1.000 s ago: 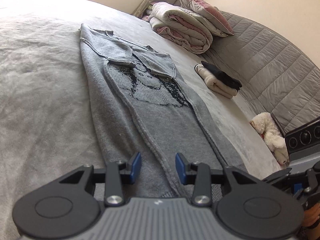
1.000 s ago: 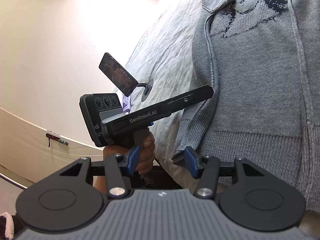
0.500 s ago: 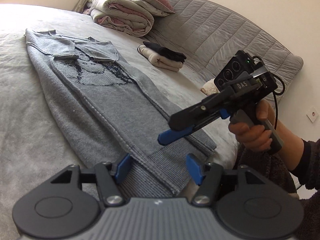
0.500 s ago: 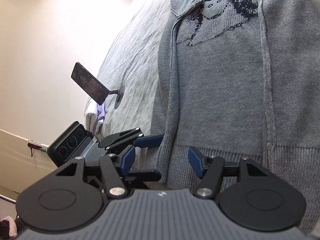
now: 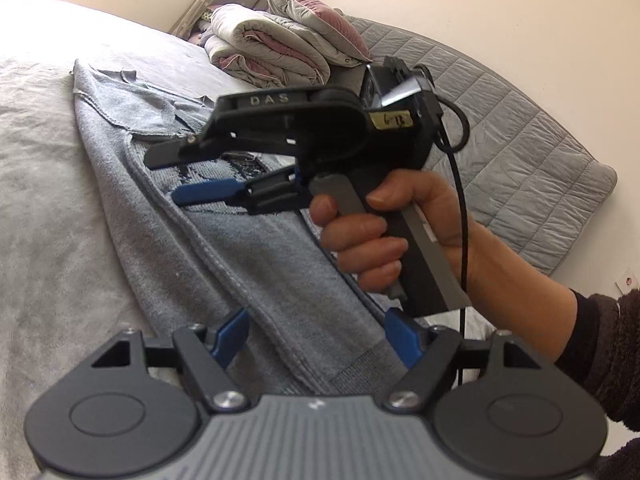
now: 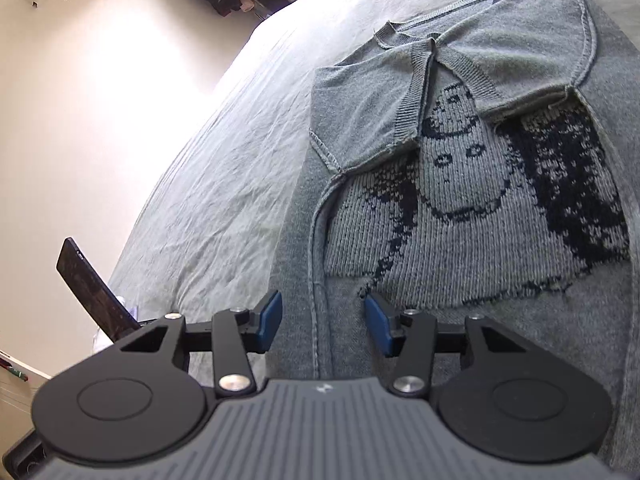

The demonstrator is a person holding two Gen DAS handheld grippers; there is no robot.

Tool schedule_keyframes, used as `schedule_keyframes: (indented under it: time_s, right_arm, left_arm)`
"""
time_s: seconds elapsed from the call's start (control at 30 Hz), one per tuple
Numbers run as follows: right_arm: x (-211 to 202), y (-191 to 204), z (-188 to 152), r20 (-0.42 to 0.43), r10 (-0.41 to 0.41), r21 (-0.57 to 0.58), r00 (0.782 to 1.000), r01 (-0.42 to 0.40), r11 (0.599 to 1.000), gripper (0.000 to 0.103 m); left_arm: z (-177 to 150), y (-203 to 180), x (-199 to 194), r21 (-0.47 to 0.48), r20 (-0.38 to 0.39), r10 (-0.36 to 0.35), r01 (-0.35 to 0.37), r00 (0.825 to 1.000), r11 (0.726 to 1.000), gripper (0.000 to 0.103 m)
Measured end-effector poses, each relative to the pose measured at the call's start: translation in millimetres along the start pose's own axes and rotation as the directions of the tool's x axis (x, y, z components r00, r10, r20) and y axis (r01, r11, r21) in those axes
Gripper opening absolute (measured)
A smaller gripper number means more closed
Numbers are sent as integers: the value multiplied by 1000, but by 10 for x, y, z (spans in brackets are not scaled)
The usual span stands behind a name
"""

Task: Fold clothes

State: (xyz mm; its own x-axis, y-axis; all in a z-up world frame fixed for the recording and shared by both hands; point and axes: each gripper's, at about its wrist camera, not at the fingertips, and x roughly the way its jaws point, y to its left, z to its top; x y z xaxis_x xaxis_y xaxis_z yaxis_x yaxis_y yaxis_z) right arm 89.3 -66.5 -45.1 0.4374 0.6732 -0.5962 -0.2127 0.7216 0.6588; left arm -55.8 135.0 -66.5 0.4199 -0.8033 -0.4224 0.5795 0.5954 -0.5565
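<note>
Your sweater on the bed, both grippers over it

The sweater [image 5: 256, 248] lies flat on the bed [image 5: 48, 208], lengthwise away from you, its sleeves folded in across the chest (they meet over the knitted picture). Your left gripper [image 5: 316, 336] sits at the near hem with nothing between its fingers; your right gripper [image 6: 322, 322] hovers further up, over the sweater's left edge just below the picture. In the left wrist view your right hand [image 5: 384, 232] is in front of the sweater's middle. Beyond the sweater's far end a stack of folded bedding [image 5: 272, 50] rests against the headboard [image 5: 520, 148]. A phone [image 6: 90, 284] stands off the bed's left side.
</note>
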Motion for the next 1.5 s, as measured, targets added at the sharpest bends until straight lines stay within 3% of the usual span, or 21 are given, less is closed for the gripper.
schedule_keyframes:
  time_s: [0.13,0.17,0.2,0.23,0.37,0.43,0.53,0.6,0.7,0.83,0.97,1.13,1.23,1.3,1.33,1.43,1.47,1.5]
  right_arm:
    - [270,71,137,42,-51,-12,998,51,999,35]
    - [318,81,149,55,-64,-17,996,65,998,25]
    - [351,94,150,68,-80,-26,994,82,996,7]
    - [359,112,138,88,-95,-34,992,99,995,4]
    - [210,159,30,187,-154,-86,970,173,981,4]
    - [215,110,-2,191,-191,-96,963,212,973,4]
    - [247,-11,29,172,-170,-64,970,184,981,4]
    - [223,-7,63,162,-144,-49,976,153,987,17]
    - [194,-15,139,157,-120,-14,980,124,992,18]
    - [184,-169,277,190,-116,115,975,95,989,20]
    - [150,-327,357,245,-105,230,964,48,972,43]
    - [196,-289,399,280,-166,190,946,115,975,40]
    - [272,-173,435,300,-237,85,924,221,971,17]
    - [259,-80,439,348,-293,10,891,308,951,6]
    - [257,-75,442,364,-325,-2,873,350,937,5]
    - [289,-193,478,347,-395,15,850,417,909,1]
    - [254,-250,485,340,-379,29,861,394,919,1]
    - [219,-278,490,331,-355,44,874,362,931,15]
  left_arm:
    - [-42,-58,71,50,-36,-2,4,999,999,76]
    - [-40,-62,82,56,-41,-5,7,999,998,76]
    - [-39,-66,81,57,-46,-10,12,999,998,76]
    - [-35,-63,79,57,-52,-16,19,999,998,76]
    - [-19,-45,75,56,-76,-41,45,996,997,76]
    - [-14,-45,72,62,-91,-51,57,995,996,76]
    - [3,-55,54,77,-98,-49,56,994,995,76]
    - [17,-27,27,64,-79,-42,47,996,997,76]
    - [34,30,-11,28,-41,-26,27,999,999,76]
    - [48,71,-19,-8,4,1,-1,1000,1000,76]
    - [59,77,15,-10,6,7,-7,1000,1000,76]
    - [65,105,45,-6,-15,-2,2,1000,1000,76]
    - [66,89,64,7,-31,-7,8,999,1000,76]
    - [62,80,79,15,-46,-19,20,999,1000,76]
    - [58,76,88,20,-56,-27,28,998,999,76]
    - [46,61,117,41,-90,-41,45,995,998,76]
    - [45,64,111,43,-92,-42,46,995,998,76]
    - [44,67,106,46,-93,-42,47,995,998,76]
